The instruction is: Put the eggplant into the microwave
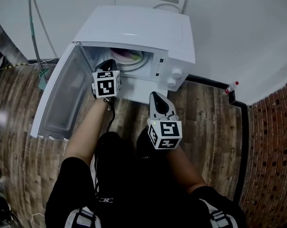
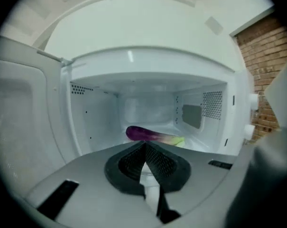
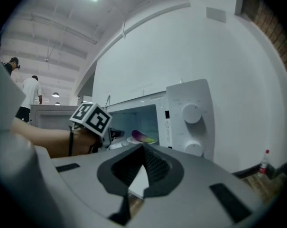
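Eggplant (image 2: 150, 135) lies inside the open microwave (image 2: 134, 63), just beyond the left tongs (image 2: 144, 144), not touching. Left tongs are pressed together, empty. Right tongs (image 3: 143, 147) likewise, outside the door opening.

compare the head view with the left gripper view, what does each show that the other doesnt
Head view only: the right gripper, the person's legs, a bottle by the wall. Left gripper view only: the cavity's side vents and the eggplant lying full-length inside. Both: the white microwave, door open, with the left gripper at its mouth.
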Demonstrator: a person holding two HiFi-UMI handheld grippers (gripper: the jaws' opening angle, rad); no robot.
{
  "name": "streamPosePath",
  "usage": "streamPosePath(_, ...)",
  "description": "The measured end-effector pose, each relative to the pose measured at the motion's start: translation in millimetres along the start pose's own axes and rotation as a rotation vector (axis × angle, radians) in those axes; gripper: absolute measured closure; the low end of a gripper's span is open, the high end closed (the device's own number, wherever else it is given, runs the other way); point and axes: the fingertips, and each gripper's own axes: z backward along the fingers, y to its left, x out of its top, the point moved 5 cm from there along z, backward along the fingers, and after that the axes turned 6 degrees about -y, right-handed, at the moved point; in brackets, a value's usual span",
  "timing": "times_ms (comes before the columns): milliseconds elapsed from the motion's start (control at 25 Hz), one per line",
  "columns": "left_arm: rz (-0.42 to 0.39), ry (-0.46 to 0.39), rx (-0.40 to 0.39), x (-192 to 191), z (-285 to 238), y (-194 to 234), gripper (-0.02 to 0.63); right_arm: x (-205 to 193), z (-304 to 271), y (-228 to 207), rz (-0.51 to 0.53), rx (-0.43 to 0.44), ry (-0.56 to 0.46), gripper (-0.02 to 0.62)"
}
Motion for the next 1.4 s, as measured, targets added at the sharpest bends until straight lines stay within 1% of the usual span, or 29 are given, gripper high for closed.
streamPosePath(120, 0.078, -0.065, -0.084, 1, 34, -4, 0.606, 4, -15, 9, 0.002, 0.024, -0.020, 0.587)
streamPosePath(320, 0.091, -0.121, -0.116, 3, 78, -6, 0.607, 14, -51, 25, 0.037, 0.075, -0.062, 0.586)
streamPosePath(400, 0.098, -0.133, -0.132, 17, 92, -8, 0.607, 25, -65, 31, 0.038, 0.080, -0.059, 0.586)
streamPosePath(480, 0.083, -0.123, -0.134, 39, 111, -11, 0.607, 44, -70, 35, 0.026, 0.072, -0.037, 0.588)
streamPosePath(560, 0.044, -0.114, -0.124, 76, 131, -15, 0.607, 75, -70, 39, 0.014, 0.063, -0.008, 0.586)
streamPosePath(640, 0.055, -0.103, -0.134, 126, 151, -20, 0.607, 121, -66, 43, 0.002, 0.058, 0.015, 0.588)
streamPosePath(720, 0.083, -0.091, -0.151, 184, 169, -24, 0.607, 178, -58, 46, -0.013, 0.045, 0.024, 0.588)
streamPosePath(880, 0.109, -0.076, -0.170, 307, 206, -35, 0.607, 312, -35, 50, -0.034, 0.016, 0.027, 0.588)
streamPosePath(960, 0.110, -0.055, -0.176, 355, 225, -41, 0.607, 375, -19, 55, -0.036, 0.026, 0.015, 0.588)
streamPosePath(1040, 0.116, -0.035, -0.177, 392, 243, -46, 0.607, 426, -5, 63, -0.023, 0.045, 0.002, 0.588)
streamPosePath(1120, 0.125, -0.041, -0.171, 421, 261, -48, 0.607, 459, 9, 68, -0.005, 0.051, -0.013, 0.588)
streamPosePath(1200, 0.114, -0.067, -0.162, 444, 270, -48, 0.607, 479, 17, 70, -0.006, 0.047, -0.033, 0.588)
streamPosePath(1400, 0.100, -0.104, -0.153, 474, 288, -48, 0.607, 500, 34, 78, -0.002, 0.045, -0.063, 0.588)
